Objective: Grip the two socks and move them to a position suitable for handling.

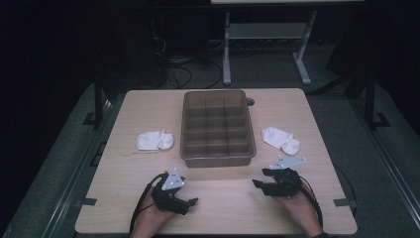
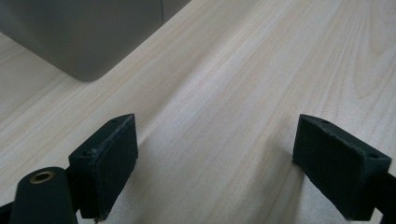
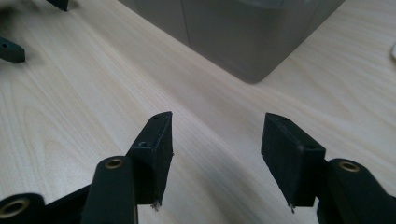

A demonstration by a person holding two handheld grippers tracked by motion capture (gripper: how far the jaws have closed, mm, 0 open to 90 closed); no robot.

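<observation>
High view: we see a light wooden table (image 1: pixel 218 198) with a grey divided tray (image 1: pixel 218 128) standing in the middle toward the far edge, its compartments laid out in a grid. White sock (image 1: pixel 154 140) lies left of the tray, near it but apart; a second white sock (image 1: pixel 280 139) lies right of the tray, also apart. Both hands come in at the near edge. Left gripper (image 1: pixel 190 202) sits in front of the tray's near left corner, tips pointing toward the table's middle. Right gripper (image 1: pixel 257 184) sits in front of the near right corner, tips pointing left, closer to the second sock than to anything else but well short of it.

Left gripper view: we see the jaws spread wide over bare wood, nothing between them, tray corner (image 2: pixel 88 37) at upper left.

Right gripper view: jaws stand partly apart, narrower than the left pair, nothing between them, only tabletop. Tray corner (image 3: pixel 247 42) is ahead, and the left gripper's tips (image 3: pixel 11 51) show at upper left.
</observation>
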